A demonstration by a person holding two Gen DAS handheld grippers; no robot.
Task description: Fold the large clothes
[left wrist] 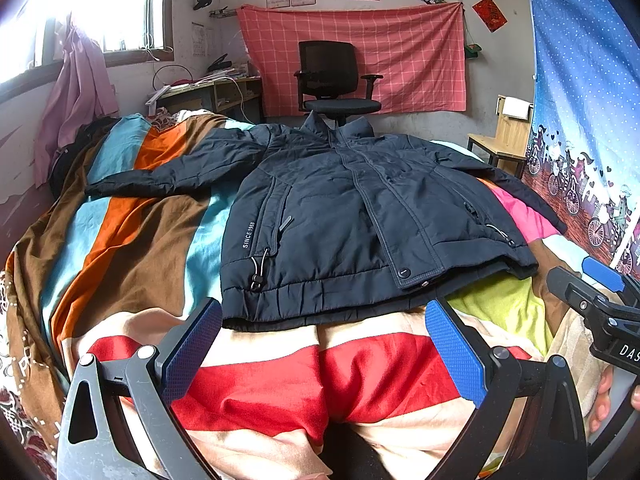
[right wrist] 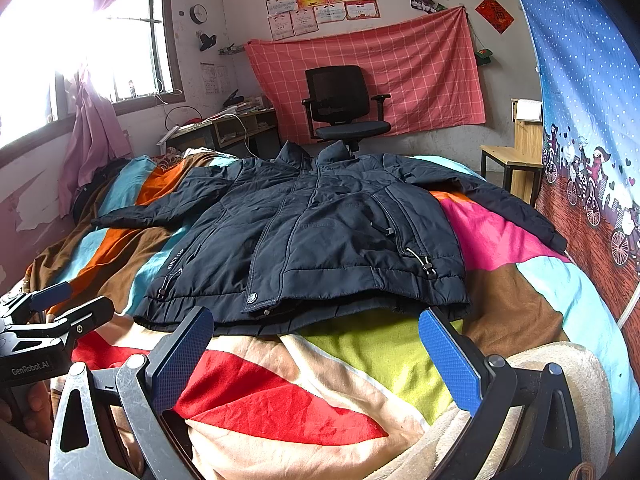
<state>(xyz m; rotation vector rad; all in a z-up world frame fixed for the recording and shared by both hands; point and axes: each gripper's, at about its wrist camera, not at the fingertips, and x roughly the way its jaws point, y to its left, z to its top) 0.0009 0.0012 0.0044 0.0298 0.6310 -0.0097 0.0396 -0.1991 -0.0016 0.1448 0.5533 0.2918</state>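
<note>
On the bed, a dark navy jacket (left wrist: 344, 216) lies flat, front up, zipped or closed down the middle, collar at the far end toward the office chair (left wrist: 334, 80), hem nearest the cameras. Both sleeves spread out: one runs across the orange and brown stripes on the window side, the other drapes over the pink patch toward the blue curtain (left wrist: 584, 92). White "SINCE 1968" print sits near the hem on the window side, with a drawcord toggle just below it. Striped bedspread (left wrist: 120, 232) under it is rumpled; red, cream and lime patches fill the near end.

Left gripper (left wrist: 324, 344): jaws wide apart, nothing between them, blue pads (left wrist: 192, 352) facing inward. It sits just short of the jacket hem, tips near but not touching fabric as far as visible. Left view also shows the other tool at the right edge with fingers of a hand under it.

Right gripper (right wrist: 316, 348): jaws also wide, empty, tips just short of the hem on the curtain side of the jacket. Left tool shows at the left edge of this view, near the hem corner, apart from it.

Background: red checked cloth (right wrist: 372, 76) on the far wall, certificates above it, desk (right wrist: 224, 128) by the window, wooden stool (right wrist: 512, 160) by the curtain.
</note>
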